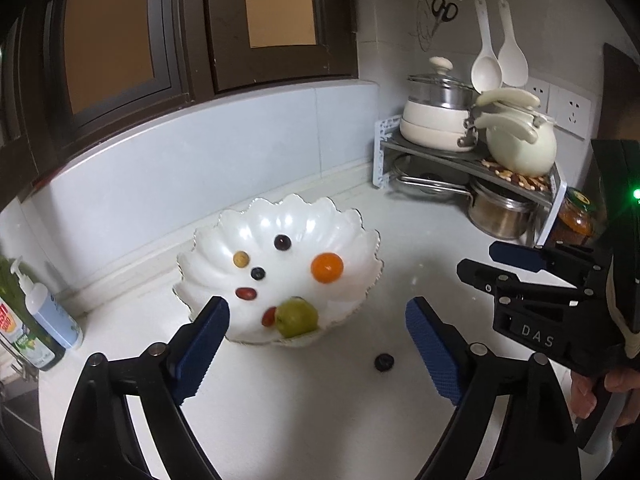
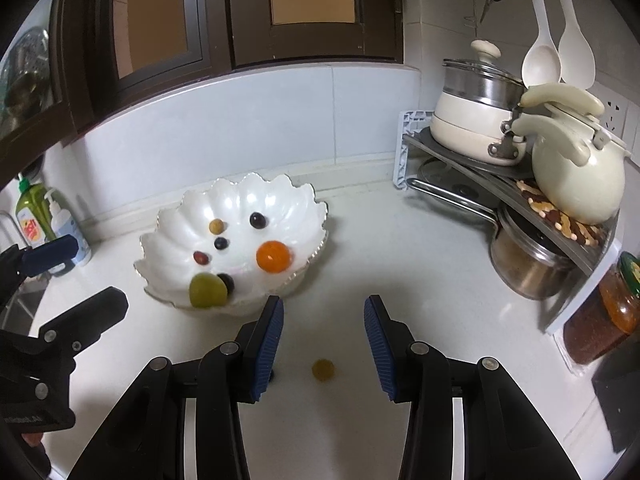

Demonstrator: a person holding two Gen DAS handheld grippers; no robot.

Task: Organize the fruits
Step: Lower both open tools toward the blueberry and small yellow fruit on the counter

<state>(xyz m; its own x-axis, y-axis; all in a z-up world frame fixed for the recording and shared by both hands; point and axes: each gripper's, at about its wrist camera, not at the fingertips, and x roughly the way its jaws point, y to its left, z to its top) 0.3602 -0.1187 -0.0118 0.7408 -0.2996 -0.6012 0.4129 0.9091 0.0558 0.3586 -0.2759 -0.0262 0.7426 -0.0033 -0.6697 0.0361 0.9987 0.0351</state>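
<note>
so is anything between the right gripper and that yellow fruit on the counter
Nothing visible. The yellow fruit lies alone on bare counter, between the open fingers of the right gripper. The bowl sits farther back, to the left.

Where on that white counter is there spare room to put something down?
The widest bare patch lies between the scalloped bowl and the corner pot rack. Nearer, a dark berry and a yellow fruit lie loose. Crowded: the rack corner, and the bottles left of the bowl.

White letters "DAS" show on the black right gripper (image 1: 476, 260), at the right of the left wrist view. The bottle labels at far left are too blurred to read.
</note>
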